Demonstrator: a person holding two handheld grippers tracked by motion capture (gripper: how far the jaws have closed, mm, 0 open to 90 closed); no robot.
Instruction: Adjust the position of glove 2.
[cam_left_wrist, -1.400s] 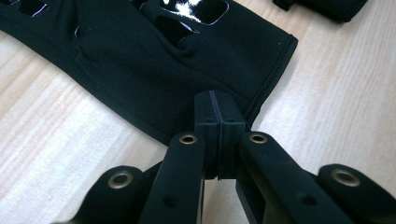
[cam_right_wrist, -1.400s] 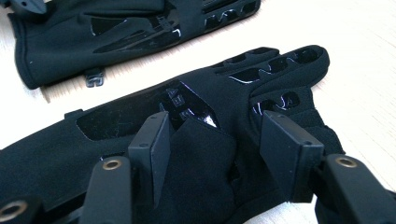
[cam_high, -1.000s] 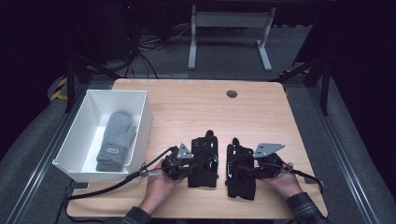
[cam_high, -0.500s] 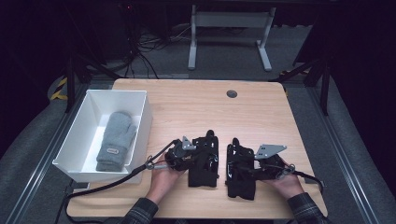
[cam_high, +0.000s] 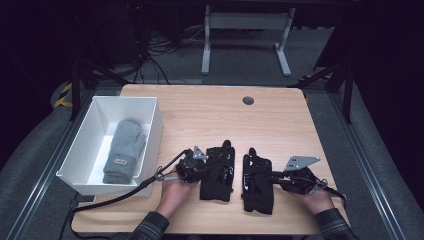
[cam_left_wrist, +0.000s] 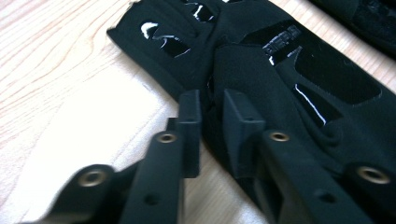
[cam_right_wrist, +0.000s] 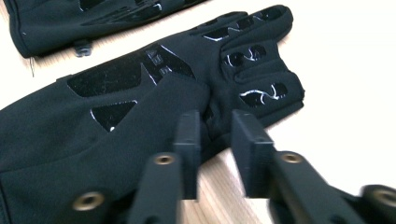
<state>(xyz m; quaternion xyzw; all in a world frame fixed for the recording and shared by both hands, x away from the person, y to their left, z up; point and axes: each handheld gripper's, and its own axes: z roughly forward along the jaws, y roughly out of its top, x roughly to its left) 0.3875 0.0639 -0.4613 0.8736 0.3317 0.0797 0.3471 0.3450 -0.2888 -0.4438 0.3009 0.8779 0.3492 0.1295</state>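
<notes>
**Both grippers pinching a glove each**

Near the desk's (cam_high: 280, 115) front edge, the left gripper (cam_left_wrist: 210, 121) has just closed onto the left black glove (cam_high: 218, 172); the right gripper (cam_right_wrist: 215, 135) likewise nips the right black glove (cam_high: 257, 186). Next, probably, lift both toward the white bin (cam_high: 150, 112) with its grey mitten (cam_high: 124, 150).
</notes>
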